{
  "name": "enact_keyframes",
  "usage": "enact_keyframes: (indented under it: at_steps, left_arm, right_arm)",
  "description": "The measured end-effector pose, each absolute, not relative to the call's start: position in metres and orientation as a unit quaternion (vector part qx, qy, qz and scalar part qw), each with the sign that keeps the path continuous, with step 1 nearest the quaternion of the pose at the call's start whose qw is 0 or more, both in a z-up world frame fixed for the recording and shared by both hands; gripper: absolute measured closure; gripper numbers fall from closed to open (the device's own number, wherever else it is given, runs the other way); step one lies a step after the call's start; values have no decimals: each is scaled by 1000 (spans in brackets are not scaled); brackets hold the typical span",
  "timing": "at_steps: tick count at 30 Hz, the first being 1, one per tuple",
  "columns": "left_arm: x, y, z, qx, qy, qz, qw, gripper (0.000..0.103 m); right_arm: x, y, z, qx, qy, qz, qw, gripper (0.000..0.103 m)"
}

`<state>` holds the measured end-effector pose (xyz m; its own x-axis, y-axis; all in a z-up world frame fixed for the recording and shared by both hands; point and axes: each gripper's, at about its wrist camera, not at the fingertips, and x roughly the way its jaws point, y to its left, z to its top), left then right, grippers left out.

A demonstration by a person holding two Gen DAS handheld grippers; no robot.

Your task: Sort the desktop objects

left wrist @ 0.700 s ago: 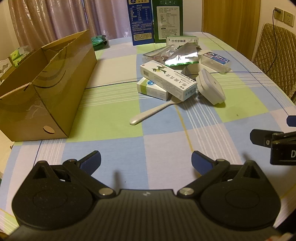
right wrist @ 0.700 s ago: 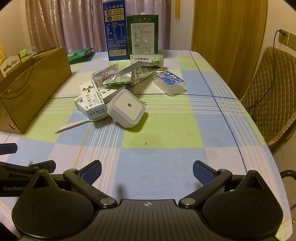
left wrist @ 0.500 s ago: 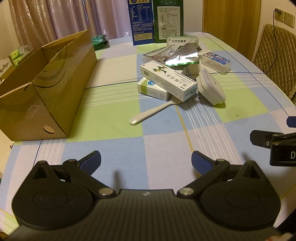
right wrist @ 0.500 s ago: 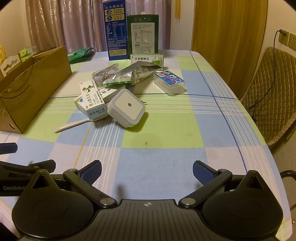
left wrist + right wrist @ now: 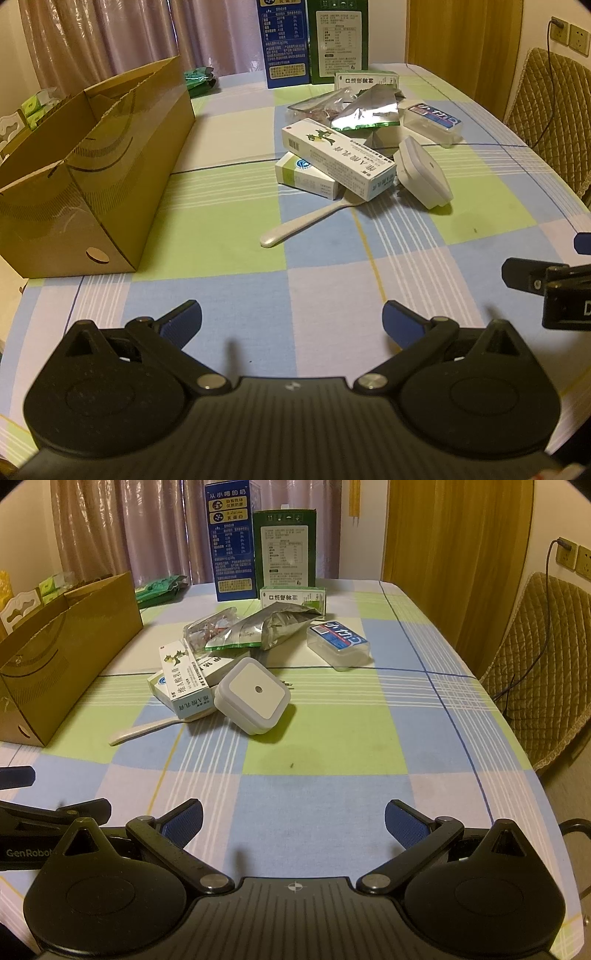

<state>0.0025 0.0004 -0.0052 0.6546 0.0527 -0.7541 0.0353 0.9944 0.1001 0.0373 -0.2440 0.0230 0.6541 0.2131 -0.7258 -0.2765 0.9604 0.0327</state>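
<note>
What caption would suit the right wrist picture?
Open right gripper hovers over a checked tablecloth, facing a white night light, medicine boxes and a cardboard box.

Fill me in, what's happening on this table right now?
Nothing is being handled yet. The left gripper and right gripper both sit over the near edge of the checked tablecloth, fingers wide open and empty. The clutter lies untouched mid-table: medicine boxes, a white spoon, a white plug-in night light, foil pouches and a clear plastic case. An open cardboard box stands to the left.
</note>
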Motion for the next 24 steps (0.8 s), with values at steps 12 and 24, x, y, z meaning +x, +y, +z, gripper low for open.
enact_keyframes:
  at_steps: [12, 24]
  left_arm:
    - [3, 7, -6, 39, 419, 10, 907, 1]
    - [5, 5, -7, 48, 423, 9, 905, 1]
  right_arm:
    - [38, -244, 22, -41, 394, 135, 908, 2]
    - [42, -246, 23, -43, 394, 134, 908, 2]
